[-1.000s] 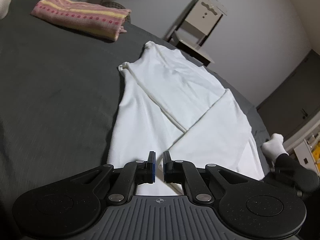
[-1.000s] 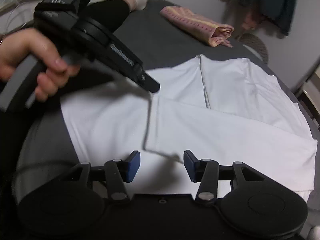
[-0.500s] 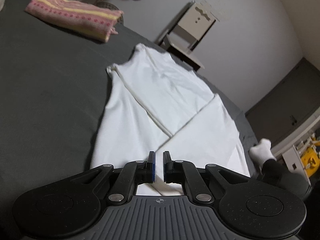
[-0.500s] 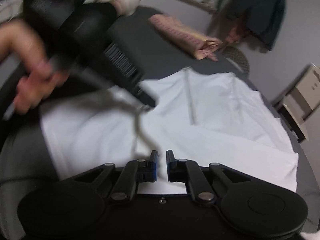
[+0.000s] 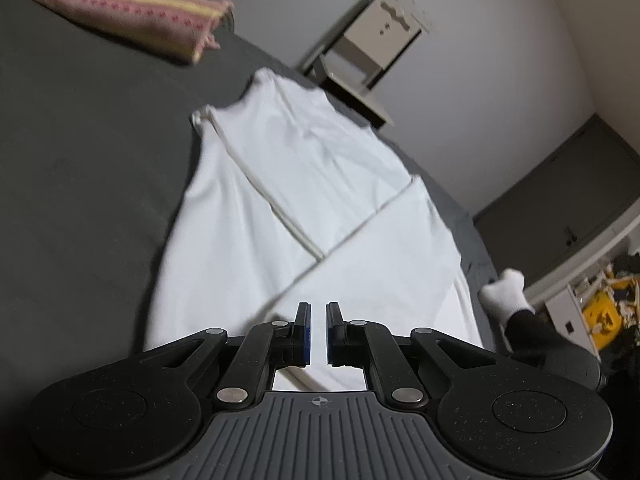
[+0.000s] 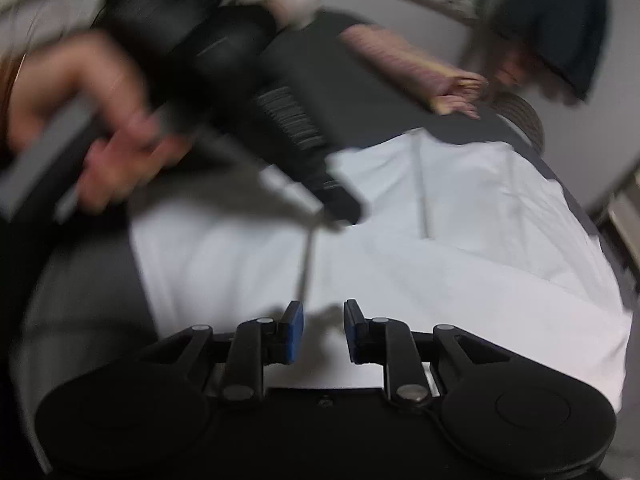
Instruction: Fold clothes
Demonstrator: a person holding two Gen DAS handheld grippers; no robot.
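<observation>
Dark grey bed (image 5: 88, 184) carries the white garment (image 5: 320, 208) spread at centre; folded pink striped cloth (image 5: 132, 16) lies far left. Left gripper (image 5: 317, 334) jaws nearly together, empty; right gripper (image 6: 323, 332) jaws apart.

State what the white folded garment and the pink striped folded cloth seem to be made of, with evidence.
White folded garment: likely soft matte cotton knit, lying limp with gentle creases. Pink striped folded cloth: apparently thicker woven or knitted fabric, patterned, bulky at its fold.

No readable text anywhere; only a blurred barcode on the left gripper (image 6: 296, 128).
</observation>
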